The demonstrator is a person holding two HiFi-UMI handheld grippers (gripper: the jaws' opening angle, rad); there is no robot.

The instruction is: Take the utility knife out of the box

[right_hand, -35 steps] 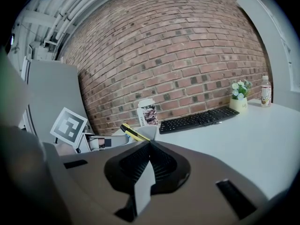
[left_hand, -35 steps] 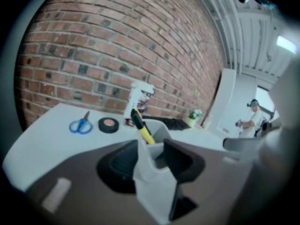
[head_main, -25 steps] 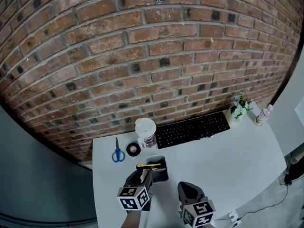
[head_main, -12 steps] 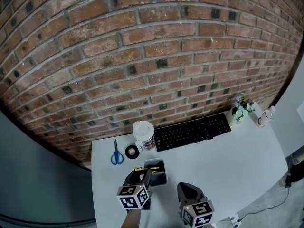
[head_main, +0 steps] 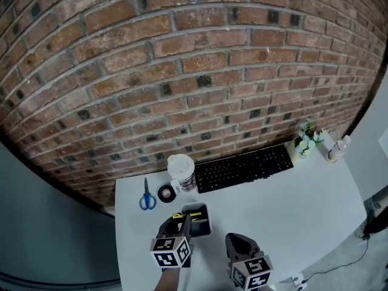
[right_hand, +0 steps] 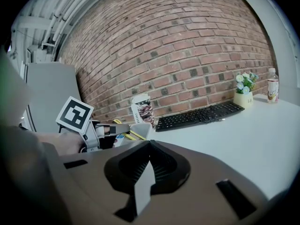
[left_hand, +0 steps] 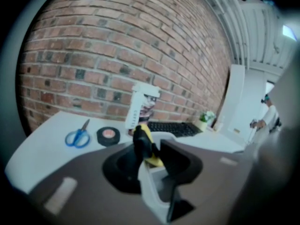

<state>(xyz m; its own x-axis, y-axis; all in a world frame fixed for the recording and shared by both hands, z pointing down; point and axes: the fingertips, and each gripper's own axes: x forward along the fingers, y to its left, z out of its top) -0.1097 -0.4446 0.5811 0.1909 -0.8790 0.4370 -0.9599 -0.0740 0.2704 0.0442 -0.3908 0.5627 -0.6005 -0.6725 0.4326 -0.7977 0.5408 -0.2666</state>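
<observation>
Grip, left: in its own view the left hand-held gripper [left_hand: 158, 159] is closing its jaws on the utility knife [left_hand: 143, 142]. We see the knife's yellow and black end between the tips, touching both.
Grip, right: the right hand-held gripper [right_hand: 150, 144] has its jaws pressed together with nothing in them. It sits low over the worktop [head_main: 291, 205], beside the left one.
Knife's place: it is still in the box [head_main: 205, 226], leaning. Only the head view lets us look down into the box.
Right gripper view alone: we see the left hand-held gripper side-on at the box, with its marker cube [right_hand: 75, 114] and the hand [right_hand: 58, 143] behind it.
Beyond the box: cup [head_main: 183, 171], tape roll [head_main: 167, 192], scissors [head_main: 147, 197], keyboard [head_main: 244, 167].
Far corner: flowerpot [head_main: 306, 139], bottle [head_main: 335, 149].
Left gripper view alone: a person [left_hand: 266, 116] stands far off at the right.
Backdrop: brick wall [head_main: 182, 71].
</observation>
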